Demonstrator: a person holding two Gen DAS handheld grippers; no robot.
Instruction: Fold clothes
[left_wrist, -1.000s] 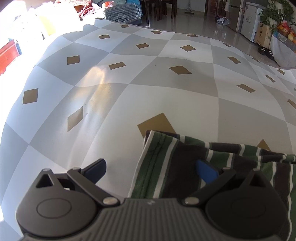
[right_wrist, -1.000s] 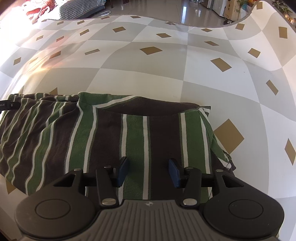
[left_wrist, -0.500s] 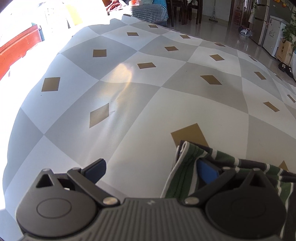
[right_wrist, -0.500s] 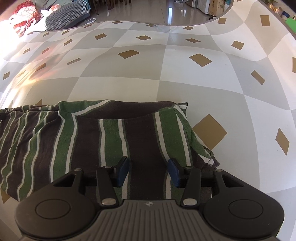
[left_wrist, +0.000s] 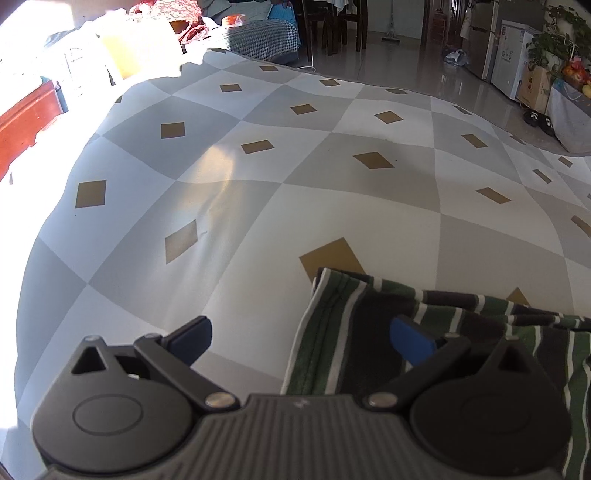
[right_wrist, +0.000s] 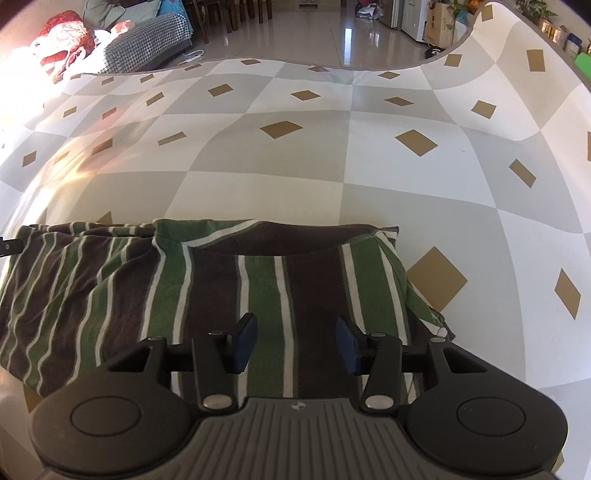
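A: Striped shirt (right_wrist: 229, 291), green/brown w/ white lines, lies part-folded on the checked sheet (right_wrist: 332, 166), filling the lower left and centre of the right wrist view. Long axis runs left-right across the frame.

B: And the tools?

A: Right gripper (right_wrist: 295, 341) hovers over the shirt's right half, jaws partly apart, nothing pinched between the pads. Left gripper (left_wrist: 301, 338) stands wide, straddling the shirt's (left_wrist: 424, 332) left hem: one pad over bare sheet (left_wrist: 258, 203), the other over cloth (contact I can't judge).

B: So what does the next fold turn on?

A: Probably that left end. The hem sits lower centre in the left view, right at the jaws, so the left hand's nearer to it. The shirt's right corner, lower right of the right view, is the right hand's.
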